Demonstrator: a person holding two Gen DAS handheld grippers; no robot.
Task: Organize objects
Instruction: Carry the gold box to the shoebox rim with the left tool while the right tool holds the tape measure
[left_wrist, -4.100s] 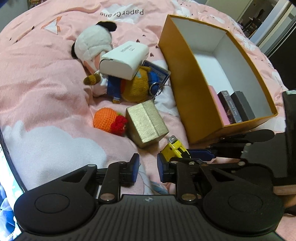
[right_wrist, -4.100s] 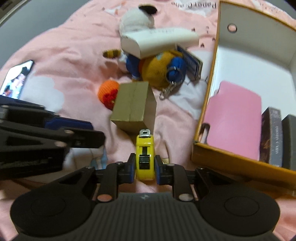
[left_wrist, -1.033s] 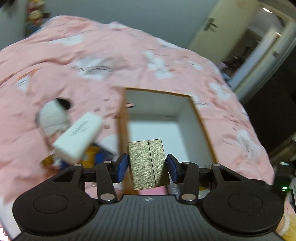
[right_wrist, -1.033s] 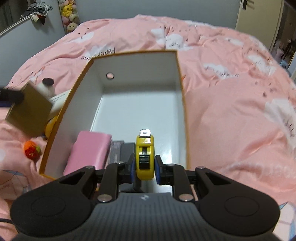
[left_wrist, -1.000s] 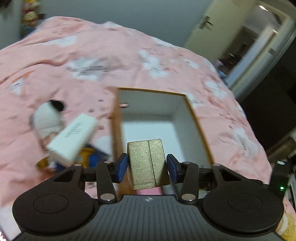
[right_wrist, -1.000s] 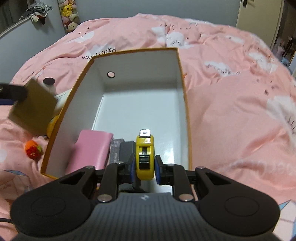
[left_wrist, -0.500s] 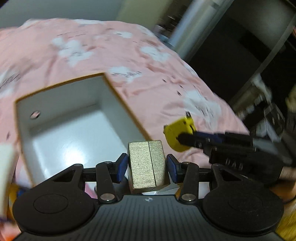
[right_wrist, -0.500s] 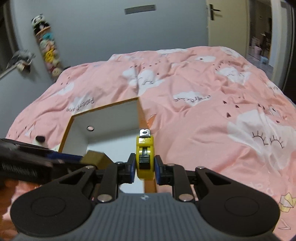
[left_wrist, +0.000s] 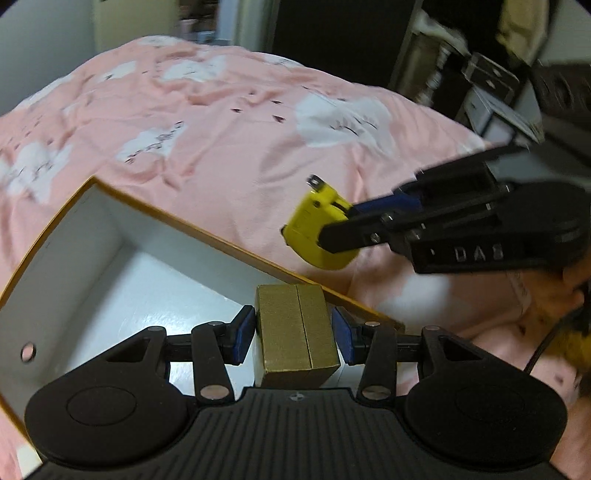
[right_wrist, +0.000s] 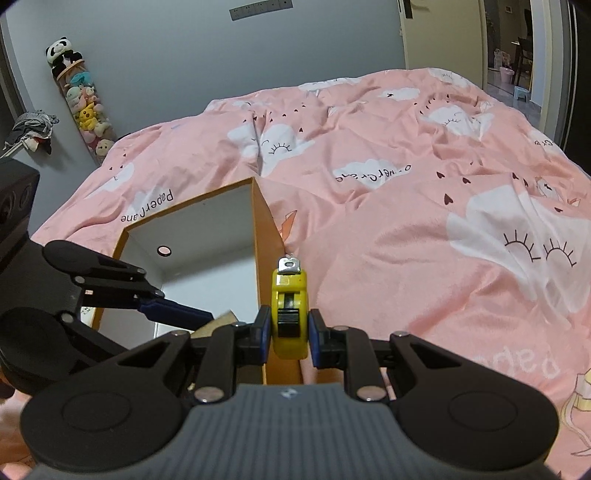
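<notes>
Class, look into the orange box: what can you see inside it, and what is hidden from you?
The orange box shows bare white floor and walls. Its near end is covered by the left tool holding the gold box.

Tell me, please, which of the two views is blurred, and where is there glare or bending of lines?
Left wrist view: motion blur smears the right gripper, its yellow tape measure and the dark shelves; a soft glare lies on the white floor of the orange box. Right wrist view: sharp; the fisheye bends the pink duvet and the door frame.
</notes>
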